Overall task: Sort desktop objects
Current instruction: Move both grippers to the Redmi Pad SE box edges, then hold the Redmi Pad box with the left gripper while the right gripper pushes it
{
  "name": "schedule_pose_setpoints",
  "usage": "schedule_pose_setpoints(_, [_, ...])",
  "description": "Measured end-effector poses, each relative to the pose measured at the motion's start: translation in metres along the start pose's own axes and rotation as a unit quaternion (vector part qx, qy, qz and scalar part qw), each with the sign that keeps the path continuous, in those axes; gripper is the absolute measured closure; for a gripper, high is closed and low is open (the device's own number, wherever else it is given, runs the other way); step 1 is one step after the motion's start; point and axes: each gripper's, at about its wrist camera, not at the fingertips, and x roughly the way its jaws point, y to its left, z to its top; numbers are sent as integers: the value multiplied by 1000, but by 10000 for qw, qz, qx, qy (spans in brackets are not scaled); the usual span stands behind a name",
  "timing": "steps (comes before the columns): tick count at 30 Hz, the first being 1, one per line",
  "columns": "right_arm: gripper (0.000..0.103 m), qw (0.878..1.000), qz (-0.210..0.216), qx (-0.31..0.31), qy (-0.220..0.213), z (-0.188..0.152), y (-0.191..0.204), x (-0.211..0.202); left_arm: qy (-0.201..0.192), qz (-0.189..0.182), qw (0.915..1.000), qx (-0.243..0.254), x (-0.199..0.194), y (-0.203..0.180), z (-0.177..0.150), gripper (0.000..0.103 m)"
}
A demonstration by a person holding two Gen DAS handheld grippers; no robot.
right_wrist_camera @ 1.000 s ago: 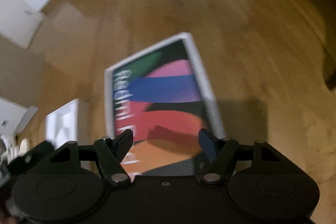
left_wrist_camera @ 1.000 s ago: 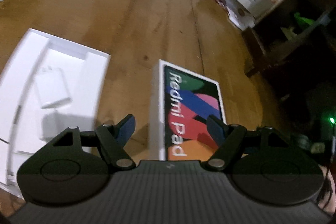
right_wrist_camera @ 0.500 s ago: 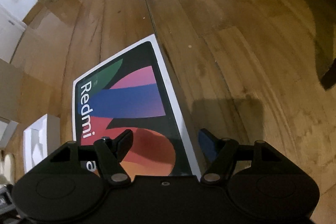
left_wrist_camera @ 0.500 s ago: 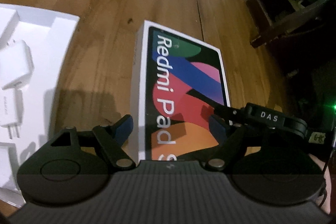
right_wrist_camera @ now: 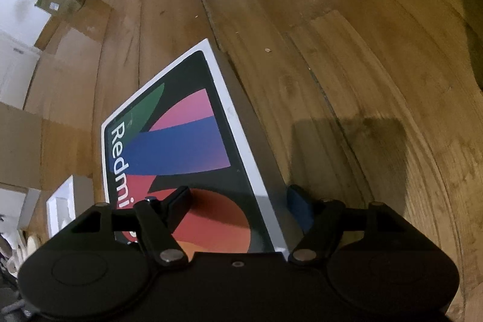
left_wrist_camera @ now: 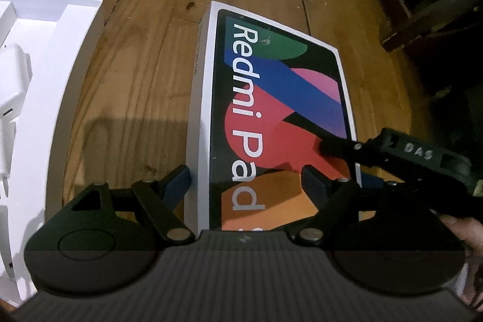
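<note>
Box: Redmi Pad box (left_wrist_camera: 280, 116) flat on wood floor (left_wrist_camera: 145, 56), just right of white tray (left_wrist_camera: 60, 86)
L claw: left gripper (left_wrist_camera: 246, 181) released, now straddling box's near-left edge
R claw: right gripper (right_wrist_camera: 238, 198) released, moved in astride right edge
Change: both closed in since 1 s ago
Means: two-sided lift prob next, not gripped yet

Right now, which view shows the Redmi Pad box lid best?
The left wrist view: the Redmi Pad box lies nearly whole, its lettering readable almost to the end. The right wrist view shows it slanted, its near end and most lettering hidden behind the right hand-held gripper.
</note>
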Motion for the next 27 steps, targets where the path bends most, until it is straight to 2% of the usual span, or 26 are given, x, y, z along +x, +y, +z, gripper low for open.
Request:
schedule_pose_setpoints(3, [26,9999,76,109,51,0,-1,3,7,95,10000,-9,3,1,-1,23])
schedule_pose_setpoints(4, [21,9999,56,83,90,-1,1,6,15,110,9999,-16,5,1,-1,23])
schedule_pose_setpoints(7, [15,9998,-20,-92,155,-3,10,11,38,138,9999,-86,8,4,-2,23])
schedule_pose_setpoints(12, [11,9991,-102,-344,206,-8,22,16,63,74,9997,-202,11,10,-3,20])
schedule_pose_setpoints(27, [10,9989,-116,-421,166,-7,22,17,104,102,9999,20,15,4,-3,18])
